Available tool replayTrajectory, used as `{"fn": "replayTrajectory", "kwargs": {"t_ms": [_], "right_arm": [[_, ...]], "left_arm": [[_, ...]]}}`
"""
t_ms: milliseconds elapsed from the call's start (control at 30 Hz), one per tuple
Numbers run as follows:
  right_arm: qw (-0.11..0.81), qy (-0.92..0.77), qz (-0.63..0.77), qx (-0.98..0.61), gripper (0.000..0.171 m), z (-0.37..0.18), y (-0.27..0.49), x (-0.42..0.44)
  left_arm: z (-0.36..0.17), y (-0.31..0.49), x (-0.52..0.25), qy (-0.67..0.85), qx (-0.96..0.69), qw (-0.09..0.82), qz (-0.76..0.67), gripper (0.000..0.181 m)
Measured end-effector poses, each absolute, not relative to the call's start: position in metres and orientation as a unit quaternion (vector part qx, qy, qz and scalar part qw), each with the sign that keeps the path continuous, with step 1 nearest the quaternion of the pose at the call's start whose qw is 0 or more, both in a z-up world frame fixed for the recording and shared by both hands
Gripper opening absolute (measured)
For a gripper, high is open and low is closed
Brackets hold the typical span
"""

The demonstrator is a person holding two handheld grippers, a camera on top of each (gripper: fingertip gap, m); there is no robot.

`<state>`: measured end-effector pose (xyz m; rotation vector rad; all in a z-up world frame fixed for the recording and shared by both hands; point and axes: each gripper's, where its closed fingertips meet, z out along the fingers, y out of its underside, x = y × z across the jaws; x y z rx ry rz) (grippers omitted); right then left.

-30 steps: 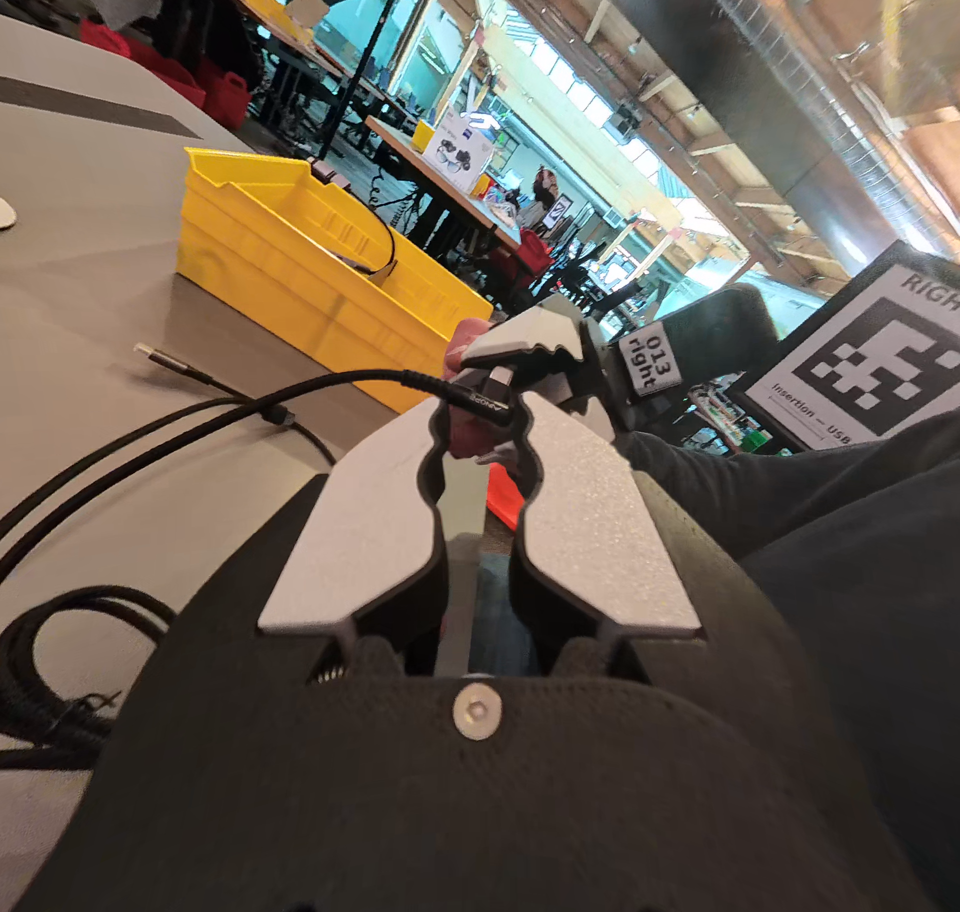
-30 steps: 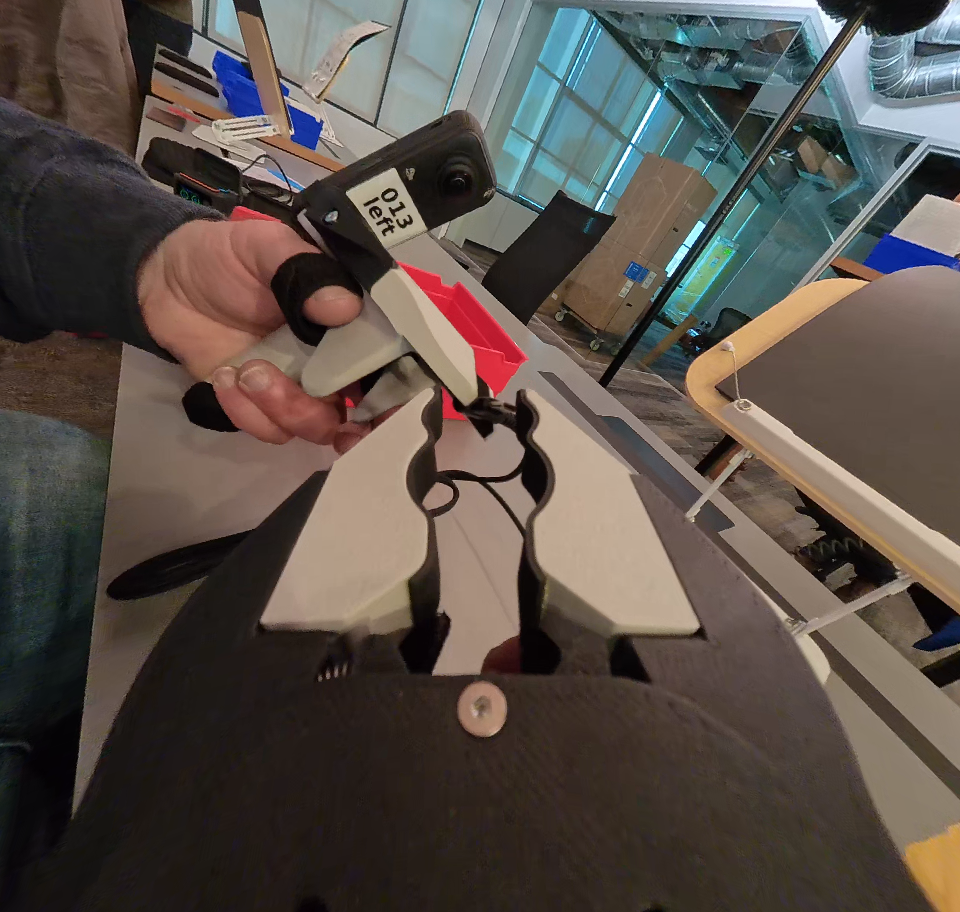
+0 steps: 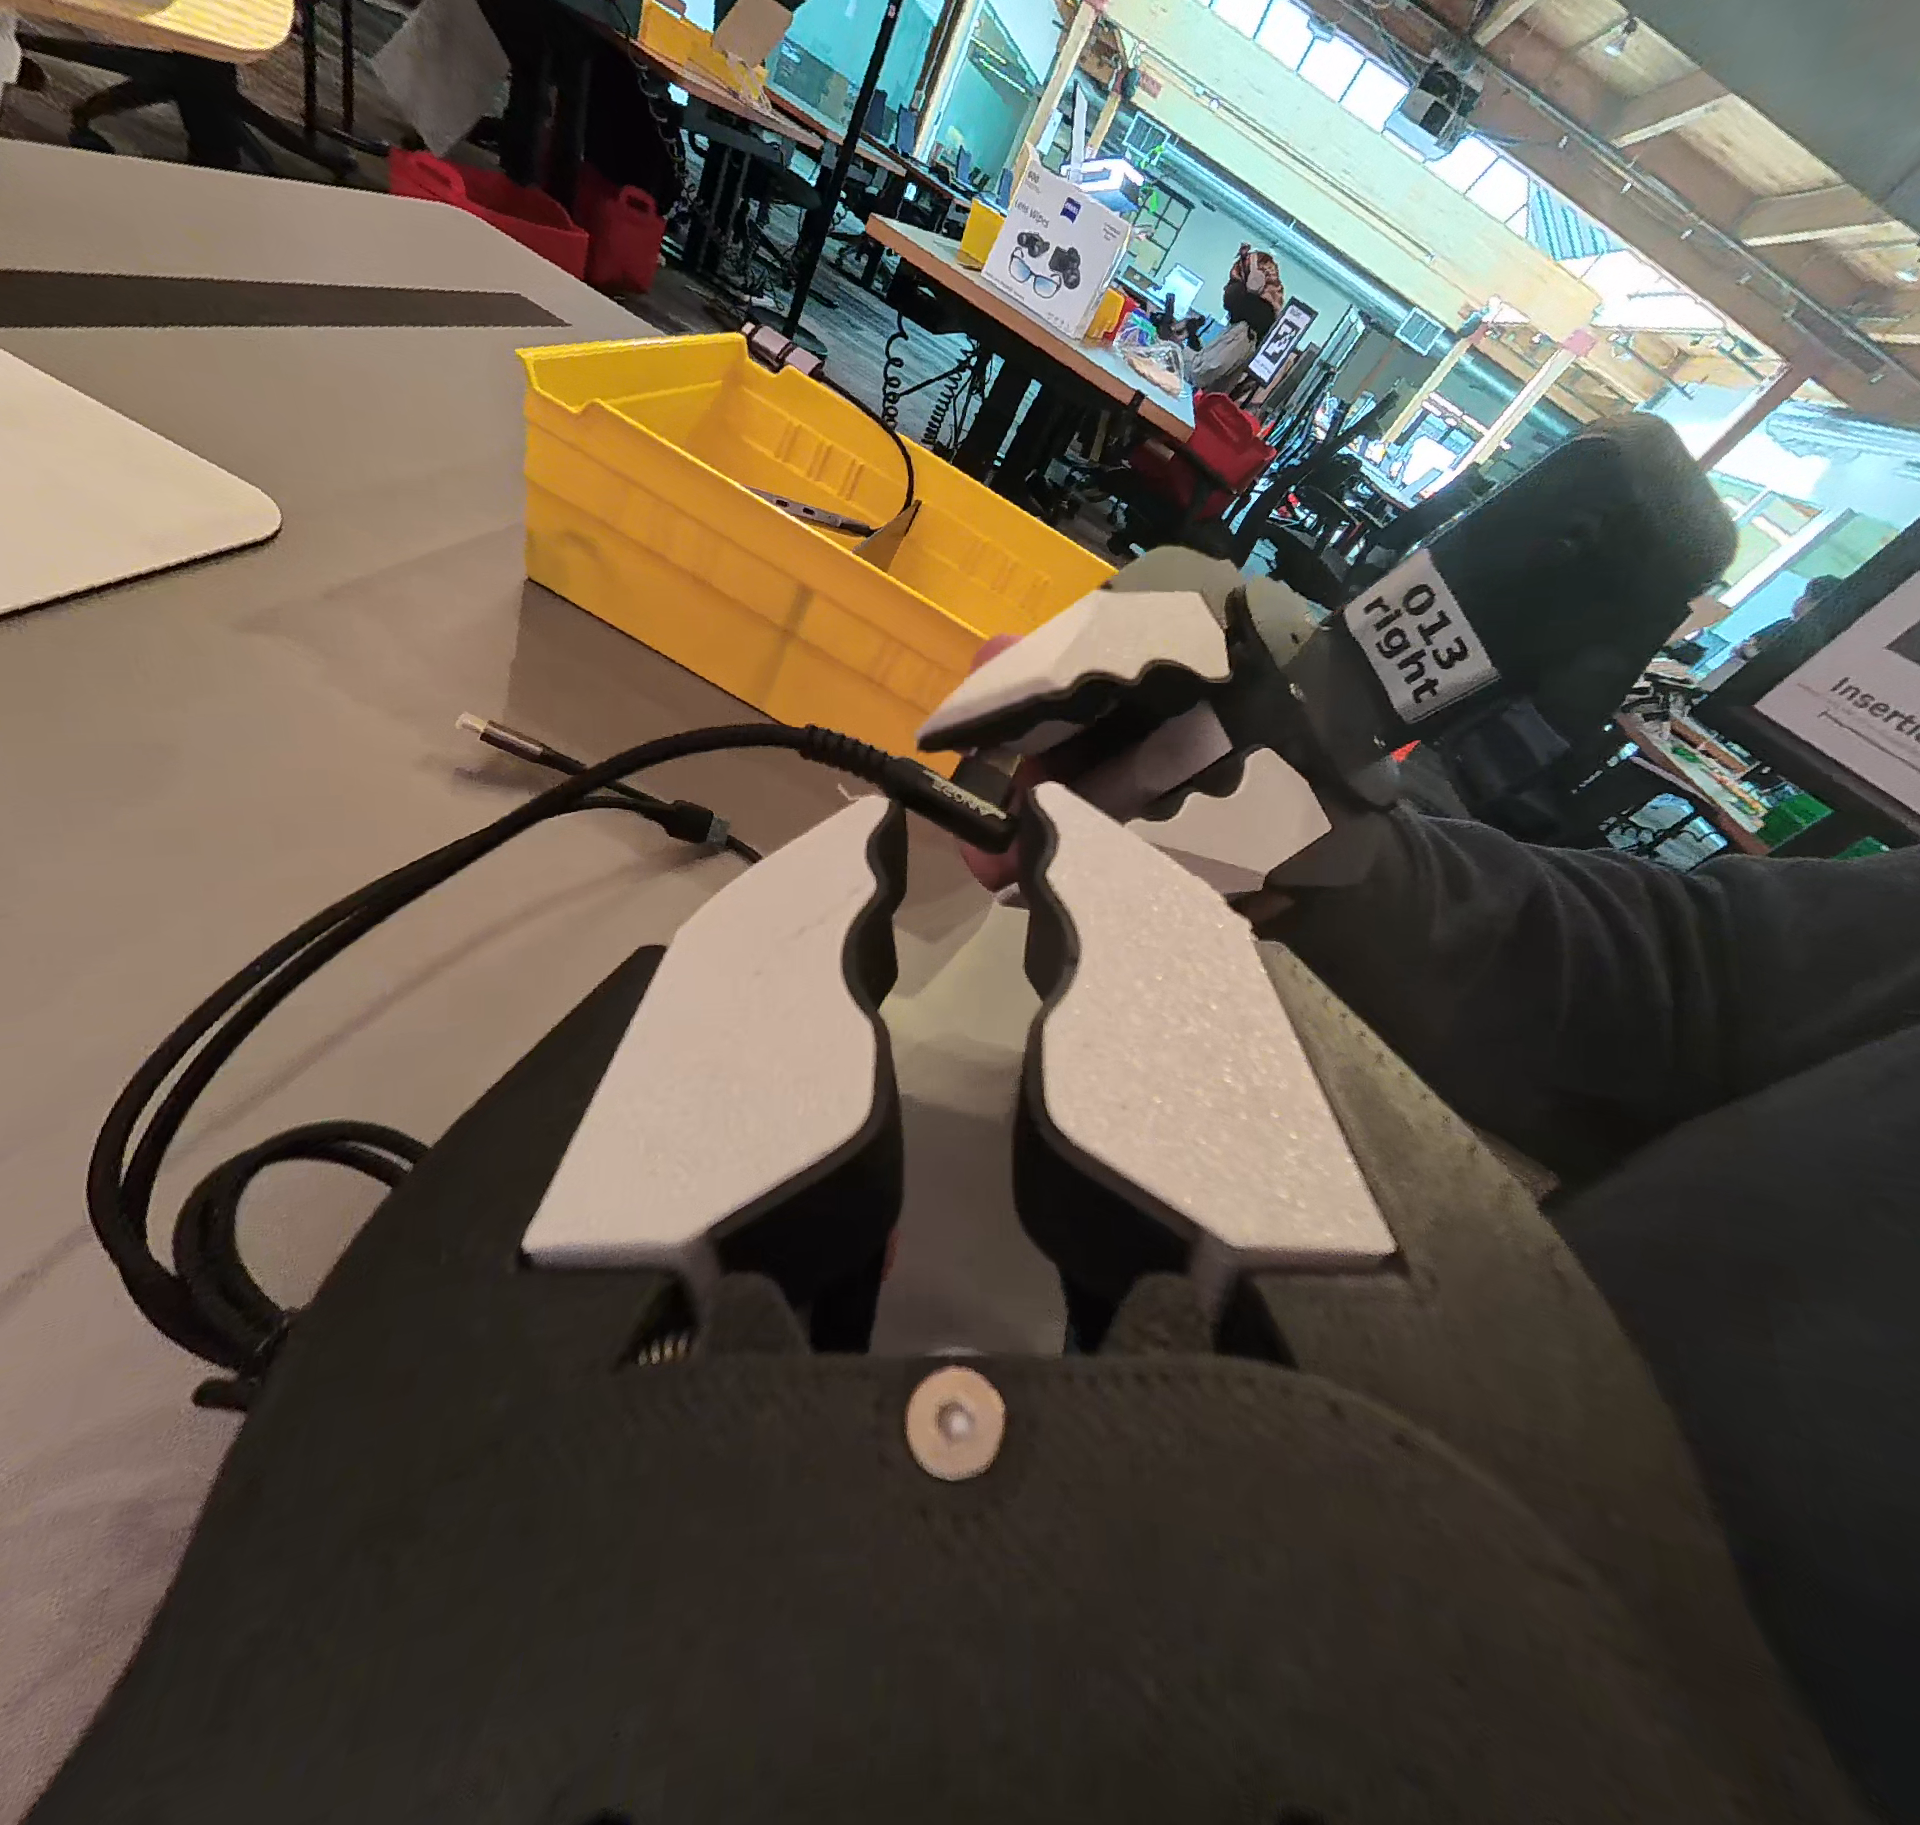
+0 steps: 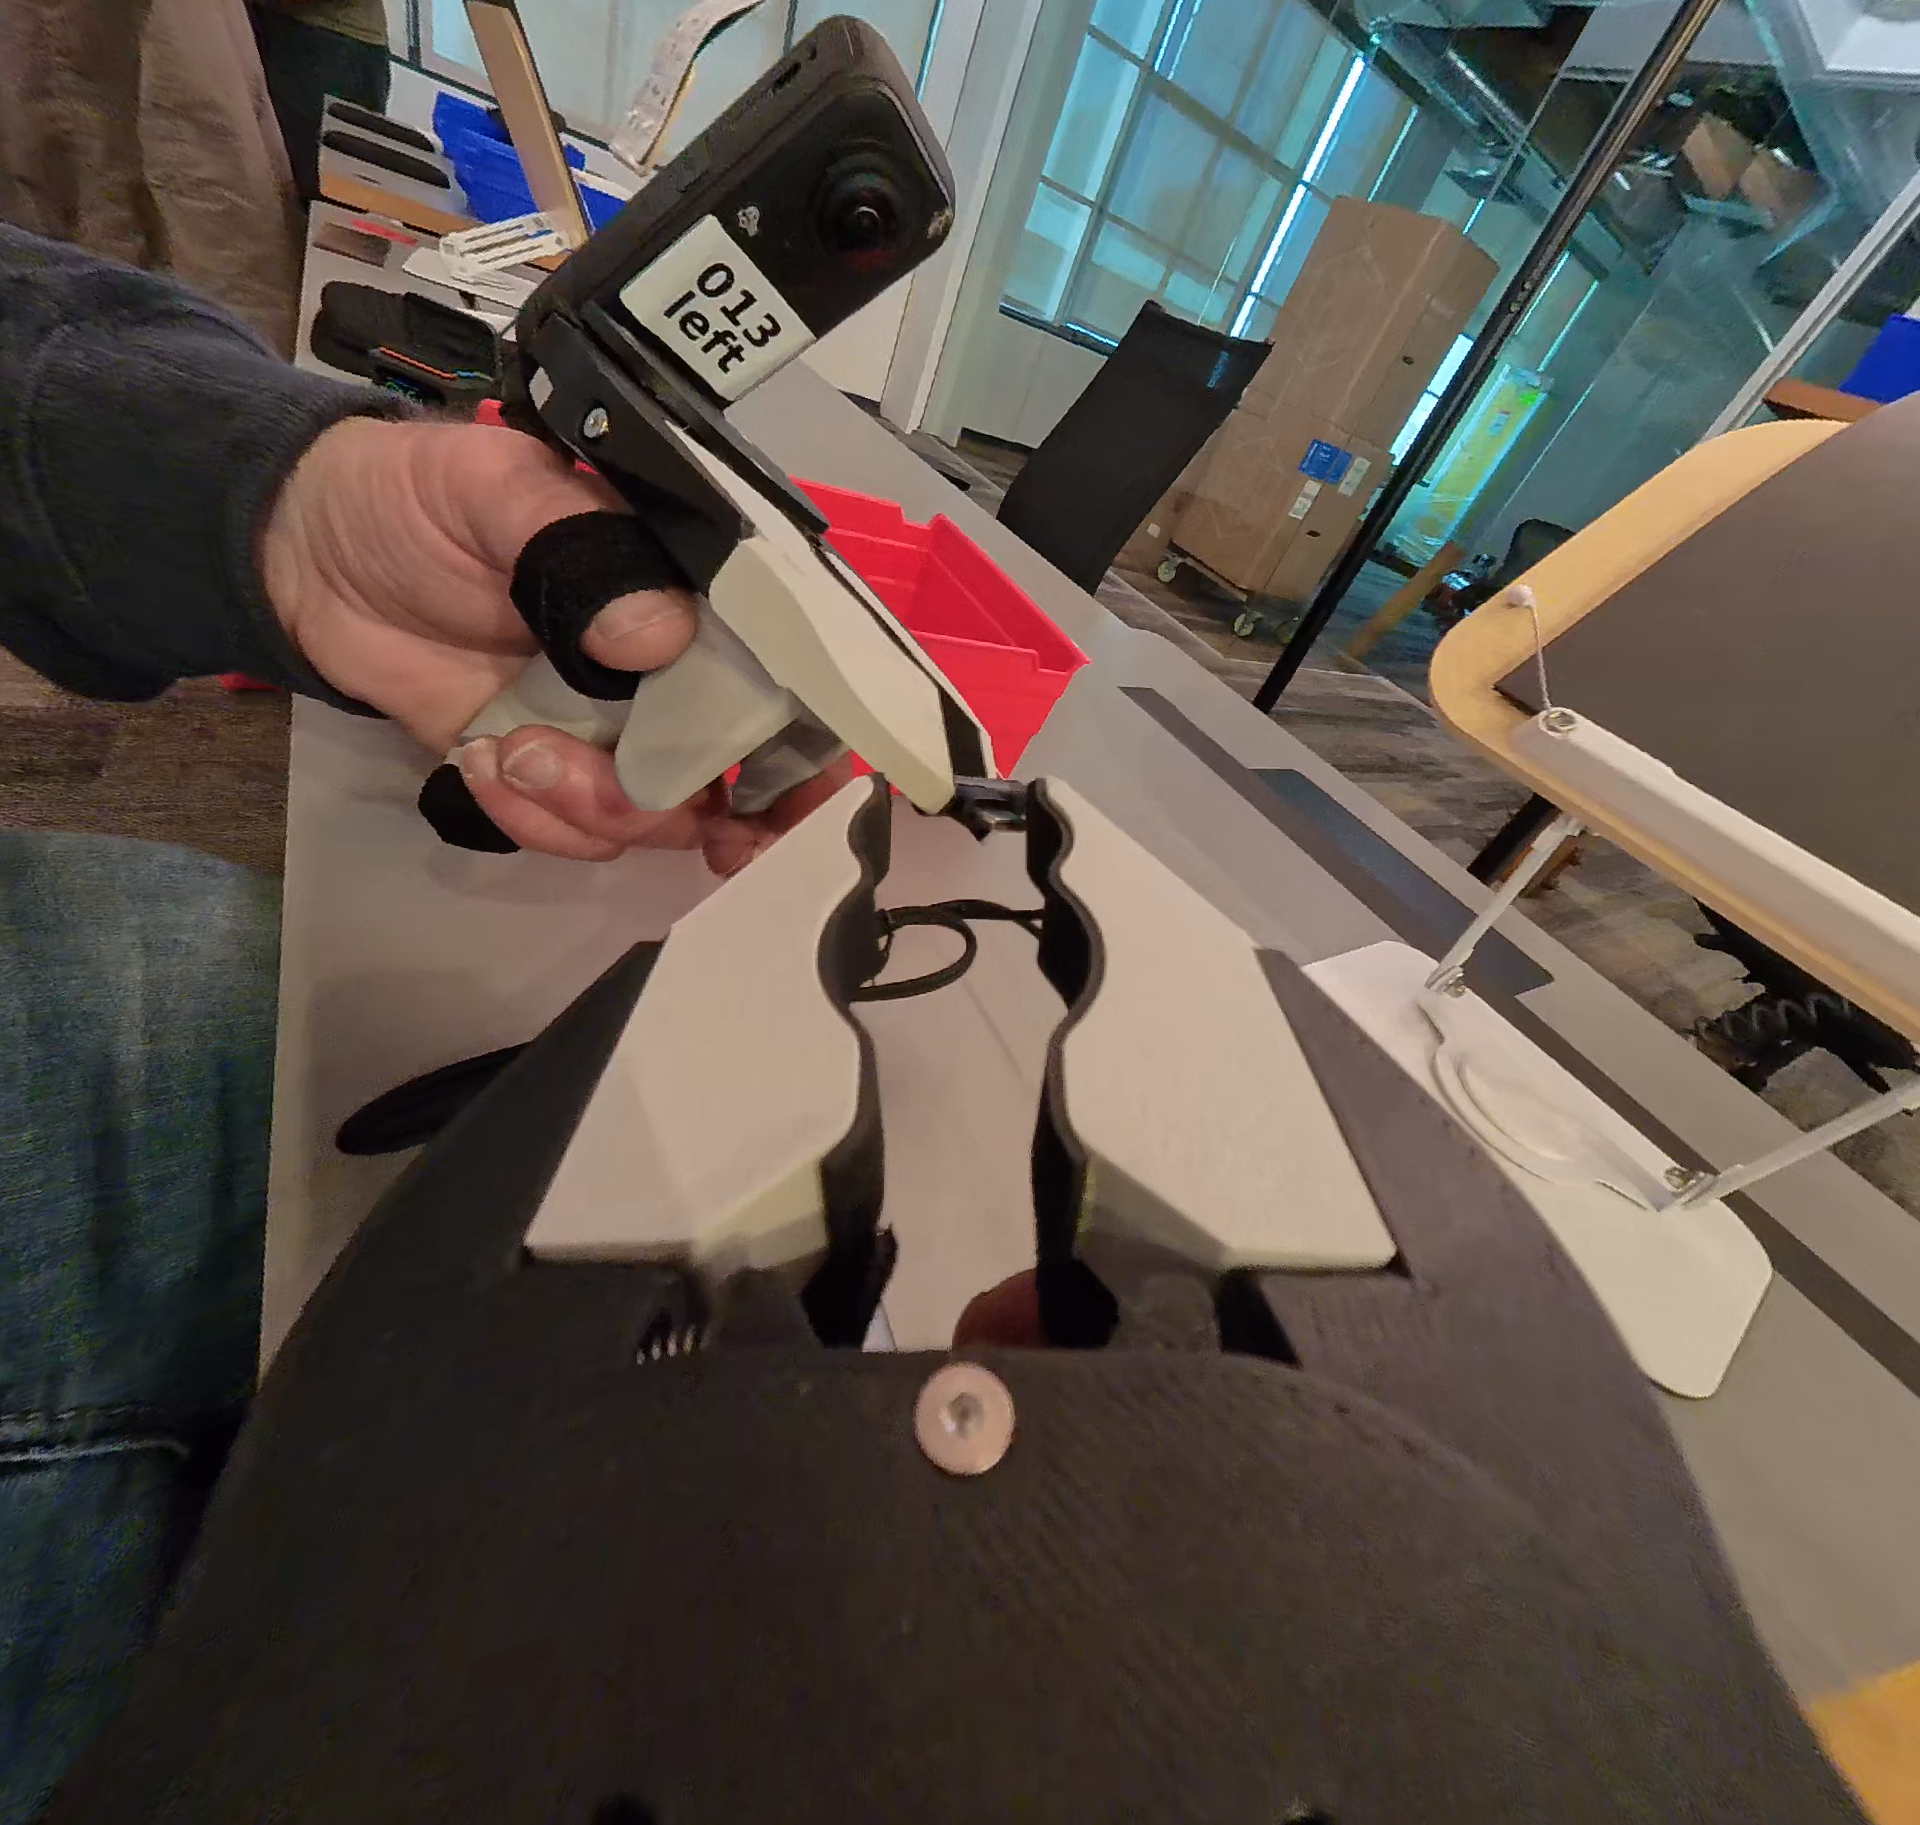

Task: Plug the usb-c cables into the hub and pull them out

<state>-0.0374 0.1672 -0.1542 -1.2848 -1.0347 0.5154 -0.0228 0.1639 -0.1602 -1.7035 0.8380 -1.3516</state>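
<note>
A black USB-C cable plug (image 3: pixel 951 804) hangs in the air, bridging the fingertips of my left gripper (image 3: pixel 961 819), which is closed to a narrow gap on it. Its cable (image 3: pixel 416 892) droops left to the grey table (image 3: pixel 312 695). My right gripper (image 3: pixel 987 757) reaches in from the right, with one finger above and one below the plug's end. In the right wrist view the plug (image 4: pixel 992 807) sits between the tips of my right gripper (image 4: pixel 956 819), against its right finger; whether it pinches is unclear. A grey hub (image 3: pixel 805 508) lies in the yellow bin (image 3: pixel 675 580).
A second cable end (image 3: pixel 499 731) lies on the table, and coiled black cable (image 3: pixel 208 1256) lies at the near left. A white pad (image 3: pixel 104 487) is at far left. A red bin (image 4: pixel 966 622) stands behind the left gripper, and a white stand base (image 4: pixel 1558 1204) is on the right. Left and right tips are no more than a few centimetres apart.
Both grippers stay together at the plug with the same jaw gaps. The left gripper has tilted, so the inside of the yellow bin and the hub now show.
</note>
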Motion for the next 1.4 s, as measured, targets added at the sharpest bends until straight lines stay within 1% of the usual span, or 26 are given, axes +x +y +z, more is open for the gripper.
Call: {"fn": "replayTrajectory", "kwargs": {"t_ms": [133,267,333,733,1233,1333,1400], "right_arm": [[0.644,-0.455,0.227,-0.571,0.017,-0.156,0.169,-0.037],[0.641,-0.449,0.244,-0.573,0.016,-0.155,0.168,-0.036],[0.639,-0.448,0.25,-0.573,0.012,-0.155,0.167,-0.036],[0.632,-0.45,0.275,-0.568,0.007,-0.153,0.163,-0.036],[0.624,-0.452,0.296,-0.564,0.006,-0.15,0.159,-0.033],[0.622,-0.452,0.301,-0.564,0.005,-0.15,0.159,-0.033],[0.622,-0.454,0.304,-0.561,0.005,-0.149,0.157,-0.033]], "left_arm": [[-0.16,0.164,-0.023,0.329,-0.671,0.395,-0.535,0.019],[-0.158,0.164,-0.023,0.333,-0.665,0.403,-0.533,0.019],[-0.157,0.163,-0.023,0.335,-0.662,0.408,-0.532,0.019],[-0.152,0.16,-0.024,0.381,-0.636,0.465,-0.484,0.019],[-0.15,0.155,-0.025,0.413,-0.614,0.481,-0.469,0.019],[-0.151,0.154,-0.026,0.421,-0.611,0.484,-0.464,0.021],[-0.152,0.154,-0.026,0.429,-0.61,0.486,-0.455,0.027]]}}
